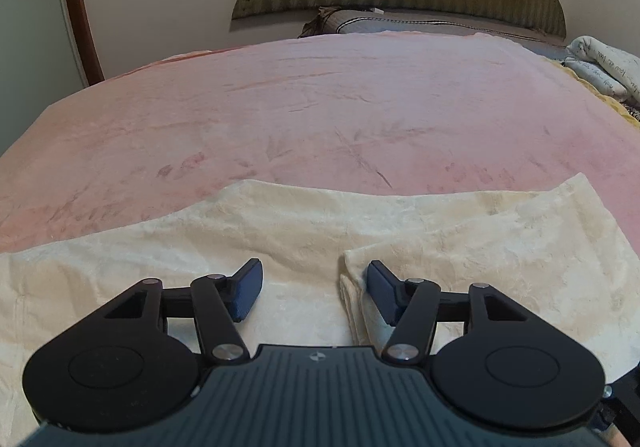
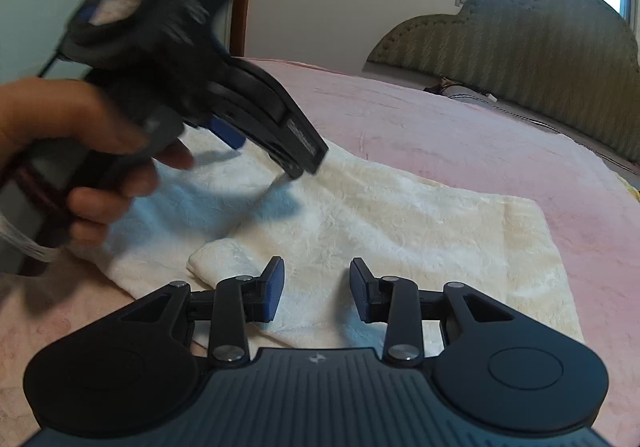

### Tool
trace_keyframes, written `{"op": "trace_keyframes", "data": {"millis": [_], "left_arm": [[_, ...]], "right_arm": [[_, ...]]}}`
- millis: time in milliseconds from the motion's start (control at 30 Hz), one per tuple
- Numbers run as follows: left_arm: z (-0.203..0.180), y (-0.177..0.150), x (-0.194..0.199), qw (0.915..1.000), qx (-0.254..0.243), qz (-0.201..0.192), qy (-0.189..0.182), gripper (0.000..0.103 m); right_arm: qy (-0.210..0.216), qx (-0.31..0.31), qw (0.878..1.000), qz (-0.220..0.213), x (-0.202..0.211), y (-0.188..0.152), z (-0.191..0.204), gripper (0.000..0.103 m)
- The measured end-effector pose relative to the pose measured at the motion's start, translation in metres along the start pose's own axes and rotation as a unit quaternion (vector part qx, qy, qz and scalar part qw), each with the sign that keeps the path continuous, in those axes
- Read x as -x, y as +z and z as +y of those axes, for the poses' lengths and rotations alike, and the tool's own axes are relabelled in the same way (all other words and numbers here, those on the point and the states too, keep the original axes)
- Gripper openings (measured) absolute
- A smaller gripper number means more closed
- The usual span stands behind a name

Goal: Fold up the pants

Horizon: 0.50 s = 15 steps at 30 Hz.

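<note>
With the cream textured fabric pants (image 1: pixel 280 231) lying part-folded on the pink plush bedspread (image 1: pixel 320 107), both the left gripper (image 1: pixel 315 289) and right gripper (image 2: pixel 317 289) hovered wide and empty, so the next fold seemingly required pinching the doubled edge (image 1: pixel 352 287).

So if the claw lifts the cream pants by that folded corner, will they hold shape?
Probably not: the cream pants lie rumpled and soft, so they'd likely droop. The folded corner looks thick and plush, probably easy to pinch.

Both claws (image 1: pixel 313 294) (image 2: pixel 317 290) agape, empty.
</note>
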<state>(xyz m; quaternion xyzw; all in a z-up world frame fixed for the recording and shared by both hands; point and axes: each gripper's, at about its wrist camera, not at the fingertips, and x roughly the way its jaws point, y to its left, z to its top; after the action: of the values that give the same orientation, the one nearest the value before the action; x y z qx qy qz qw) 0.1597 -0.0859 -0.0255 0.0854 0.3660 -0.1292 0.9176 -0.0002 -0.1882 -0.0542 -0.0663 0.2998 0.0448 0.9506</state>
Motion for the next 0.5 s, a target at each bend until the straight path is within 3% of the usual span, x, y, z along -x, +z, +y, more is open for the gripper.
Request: {"op": "trace_keyframes", "data": {"millis": [367, 433, 500], "left_arm": [[0.006, -0.0043, 0.0056, 0.9999, 0.001, -0.01, 0.011, 0.07], [0.0056, -0.0059, 0.0077, 0.9999, -0.001, -0.011, 0.012, 0.07], [0.0066, -0.007, 0.0093, 0.9999, -0.001, -0.011, 0.012, 0.072]], "right_arm": [[-0.01, 0.001, 1.0, -0.01, 0.0018, -0.007, 0.0021, 0.036], [-0.011, -0.003, 1.0, -0.009, 0.001, -0.0063, 0.0002, 0.04], [-0.014, -0.014, 1.0, -0.007, 0.0005, -0.0064, -0.0034, 0.051]]}}
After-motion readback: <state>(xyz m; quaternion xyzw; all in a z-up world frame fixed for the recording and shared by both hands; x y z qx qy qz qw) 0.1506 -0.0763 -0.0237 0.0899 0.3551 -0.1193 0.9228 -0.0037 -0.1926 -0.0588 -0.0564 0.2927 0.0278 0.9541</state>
